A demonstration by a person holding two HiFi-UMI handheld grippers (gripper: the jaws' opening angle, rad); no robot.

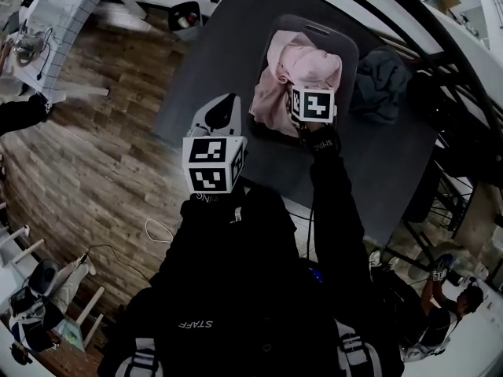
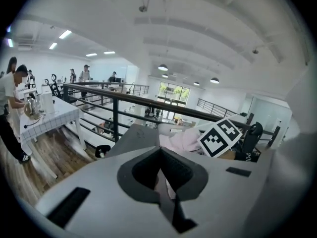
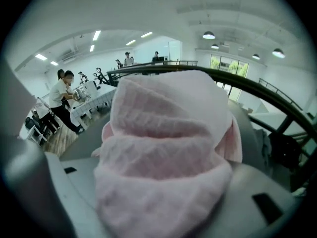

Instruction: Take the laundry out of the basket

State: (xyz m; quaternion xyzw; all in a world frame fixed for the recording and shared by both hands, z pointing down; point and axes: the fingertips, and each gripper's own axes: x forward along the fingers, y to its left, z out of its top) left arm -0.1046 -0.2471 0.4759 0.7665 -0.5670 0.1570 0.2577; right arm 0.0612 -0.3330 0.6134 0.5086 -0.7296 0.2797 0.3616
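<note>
A pink cloth (image 1: 302, 67) is heaped in the dark grey basket (image 1: 316, 28) on the grey table (image 1: 228, 61). My right gripper (image 1: 308, 94) reaches into the basket and is shut on a thick fold of the pink cloth (image 3: 166, 148), which fills the right gripper view and hides the jaws. My left gripper (image 1: 222, 115) hovers over the table's near left part, short of the basket, shut with nothing in it. In the left gripper view the pink cloth (image 2: 184, 139) shows past the shut gripper (image 2: 166, 195), beside the right gripper's marker cube (image 2: 221, 137).
A crumpled dark grey-blue garment (image 1: 380, 85) lies on the table right of the basket. A black railing (image 1: 440, 61) runs behind and right of the table. A white checked table (image 1: 67, 10) stands far left on the wooden floor. A person (image 1: 460, 297) crouches at lower right.
</note>
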